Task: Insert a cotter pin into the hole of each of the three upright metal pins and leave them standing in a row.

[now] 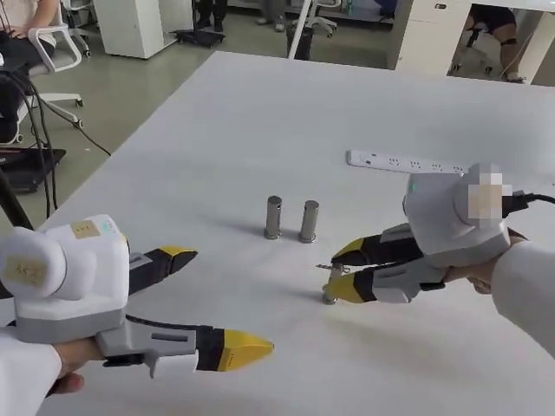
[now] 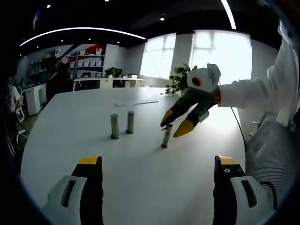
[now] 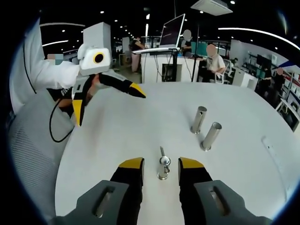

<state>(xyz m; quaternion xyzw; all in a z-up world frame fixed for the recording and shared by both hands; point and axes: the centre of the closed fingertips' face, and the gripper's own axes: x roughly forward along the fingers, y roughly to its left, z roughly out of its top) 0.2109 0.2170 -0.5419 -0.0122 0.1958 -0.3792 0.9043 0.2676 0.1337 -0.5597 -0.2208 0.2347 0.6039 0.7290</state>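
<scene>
Two bare steel pins [image 1: 273, 217] [image 1: 309, 221] stand upright side by side mid-table. A third pin [image 1: 330, 291] stands nearer, and a thin cotter pin [image 1: 334, 269] lies across its top. In the right gripper view this pin [image 3: 163, 169] stands between the jaws, with the cotter pin [image 3: 161, 153] pointing away from its head. My right gripper [image 1: 347, 270] is open, its yellow tips on either side of the pin and apart from it. My left gripper [image 1: 212, 301] is wide open and holds nothing, low at the left, well short of the pins [image 2: 115, 126] [image 2: 130, 122].
A white power strip [image 1: 408, 162] lies beyond the pins toward the far right. The white table [image 1: 217, 130] has bare room all around the pins. Office chairs, cabinets and seated people are past the table's far and left edges.
</scene>
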